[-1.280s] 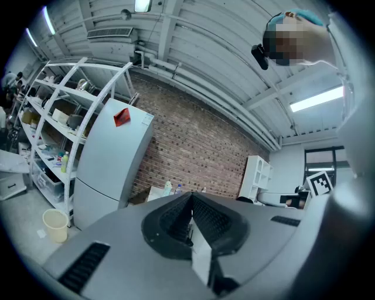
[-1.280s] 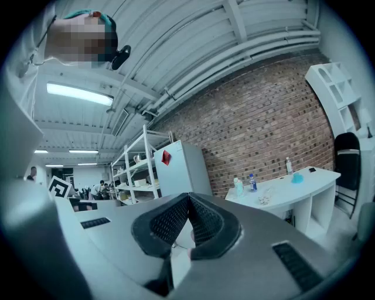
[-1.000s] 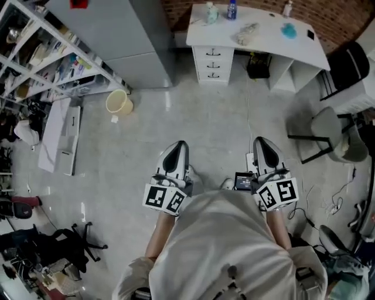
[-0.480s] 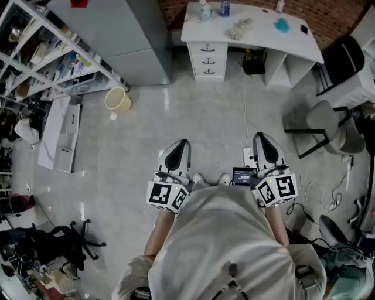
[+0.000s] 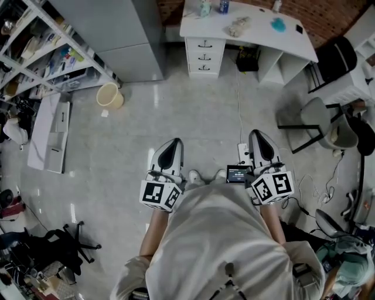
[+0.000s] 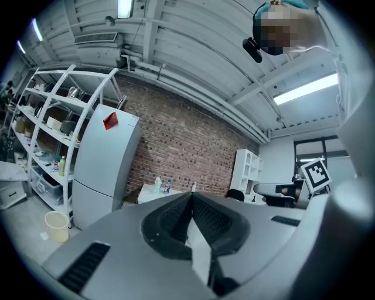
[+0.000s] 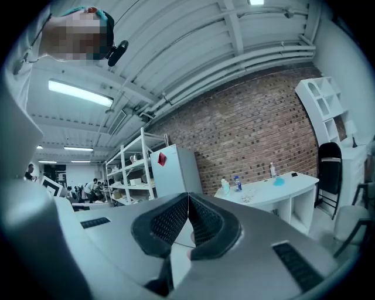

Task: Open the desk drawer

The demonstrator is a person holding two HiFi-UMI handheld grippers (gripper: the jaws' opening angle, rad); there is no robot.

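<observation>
**Shut, empty, target well ahead**

My left gripper (image 5: 173, 142) and right gripper (image 5: 258, 133) point forward, jaws pressed together on nothing. Well ahead stands the desk (image 5: 258, 32). Its drawers (image 5: 203, 50) are closed, nearer my left gripper's line.

White desk (image 5: 258, 36) far; white drawer fronts (image 5: 203, 57), black handles (image 5: 204, 44). Red-brown brick wall (image 5: 331, 16). Pale grey fridge (image 5: 117, 35), red diamond sticker (image 6: 110, 120). Cream bucket (image 5: 109, 95) far left. Glossy grey floor (image 5: 193, 117). Grey left gripper (image 5: 174, 142), right gripper (image 5: 258, 133); black-and-white square markers (image 5: 154, 194).
</observation>
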